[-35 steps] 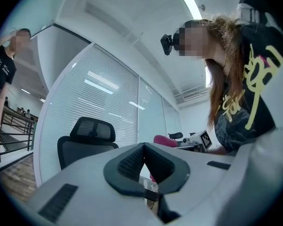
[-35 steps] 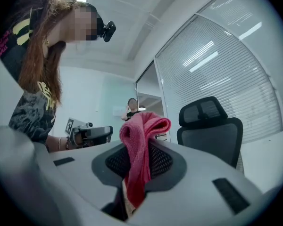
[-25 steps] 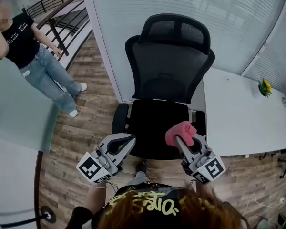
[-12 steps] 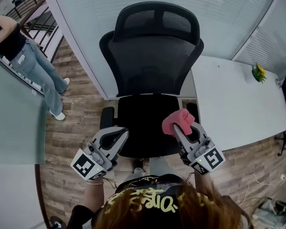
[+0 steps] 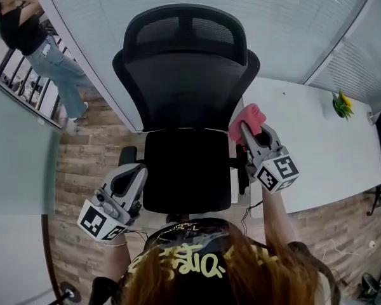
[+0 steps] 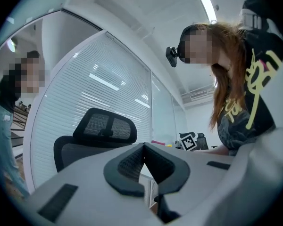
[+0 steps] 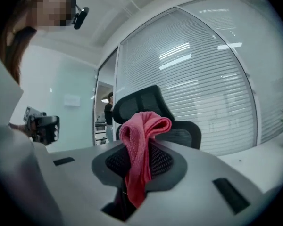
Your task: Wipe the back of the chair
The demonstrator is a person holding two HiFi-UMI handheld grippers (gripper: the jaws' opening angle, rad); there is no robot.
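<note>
The right tongs (image 5: 245,129) are pressed shut on a pink cloth (image 7: 142,140). It is pinched along its length, with a rumpled loop standing proud of the tips and a tail trailing back between the jaws. The left tongs (image 5: 134,174) are pressed together on nothing and hang low beside the left edge of the seat (image 5: 185,170). The cloth is raised at the right edge of the backrest (image 5: 197,81) of the chair (image 5: 178,110), close to it; whether it touches I cannot tell.

Risks, as I judge them: only a small wad sticks out, so a firm stroke could bring the hard tips onto the mesh and snag it. The cloth could drag out of the pinch against that coarse weave. The chair, unbraced by the other tongs, might also swivel away under pressure.

The cloth looks soft and knitted. The backrest is black open mesh in a curved frame, topped by an arched mesh headrest (image 5: 185,30); the seat is flat, matte black. To the right stands a smooth white table (image 5: 305,151) — behind are pale slatted blinds (image 5: 292,18), and below is a wood-plank floor (image 5: 82,170).
</note>
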